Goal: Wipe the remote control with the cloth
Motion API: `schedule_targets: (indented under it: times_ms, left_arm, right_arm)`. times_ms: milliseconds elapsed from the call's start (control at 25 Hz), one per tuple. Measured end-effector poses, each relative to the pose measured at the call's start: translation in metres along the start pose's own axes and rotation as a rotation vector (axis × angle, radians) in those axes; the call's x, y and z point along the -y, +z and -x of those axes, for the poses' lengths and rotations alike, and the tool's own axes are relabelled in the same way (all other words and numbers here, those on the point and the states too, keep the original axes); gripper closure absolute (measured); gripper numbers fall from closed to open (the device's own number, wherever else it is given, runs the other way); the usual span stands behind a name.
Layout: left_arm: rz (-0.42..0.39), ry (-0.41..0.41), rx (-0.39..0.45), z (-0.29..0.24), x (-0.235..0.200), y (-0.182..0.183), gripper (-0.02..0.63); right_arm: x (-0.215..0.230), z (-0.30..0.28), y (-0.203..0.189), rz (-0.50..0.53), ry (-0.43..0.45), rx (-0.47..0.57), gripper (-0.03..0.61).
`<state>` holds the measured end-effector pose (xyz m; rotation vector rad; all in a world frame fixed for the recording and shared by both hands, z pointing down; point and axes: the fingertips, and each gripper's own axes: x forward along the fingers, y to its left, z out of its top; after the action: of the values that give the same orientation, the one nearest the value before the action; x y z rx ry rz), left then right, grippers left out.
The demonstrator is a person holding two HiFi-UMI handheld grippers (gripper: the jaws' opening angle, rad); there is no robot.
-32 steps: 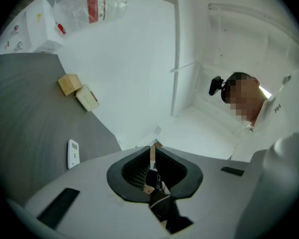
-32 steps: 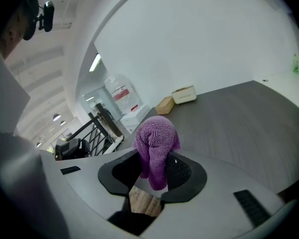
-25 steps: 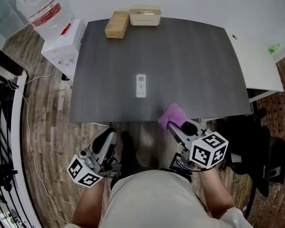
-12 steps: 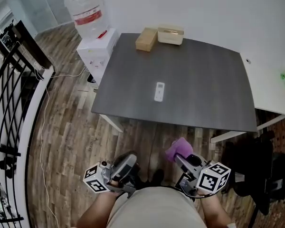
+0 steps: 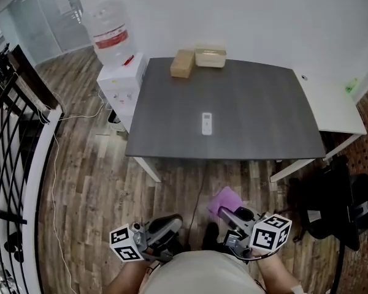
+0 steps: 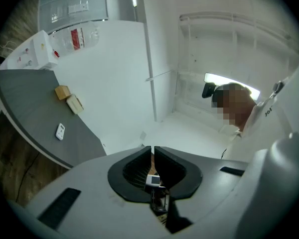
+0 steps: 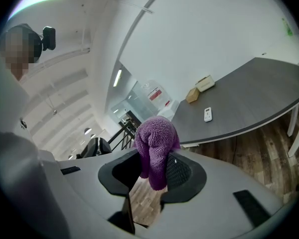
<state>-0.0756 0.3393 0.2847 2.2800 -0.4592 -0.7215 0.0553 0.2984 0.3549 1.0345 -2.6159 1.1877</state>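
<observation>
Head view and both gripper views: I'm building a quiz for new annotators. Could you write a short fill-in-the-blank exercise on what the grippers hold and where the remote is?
1. The right gripper is shut on a ___ cloth.
2. The remote control lies on the dark table, and ___ gripper touches it.
3. The left gripper has its jaws together and holds ___.

Missing words: purple; neither; nothing
</observation>
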Motion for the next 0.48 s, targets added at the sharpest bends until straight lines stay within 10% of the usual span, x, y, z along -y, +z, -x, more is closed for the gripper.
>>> schedule_targets:
  times_ms: [480]
  left_arm:
    - [0.090,-0.025,-0.039,0.074,0.024,-0.021,0.592]
  right_arm:
    - [-0.060,-0.003,-0.048,0.019,-0.076,0.020,0.456]
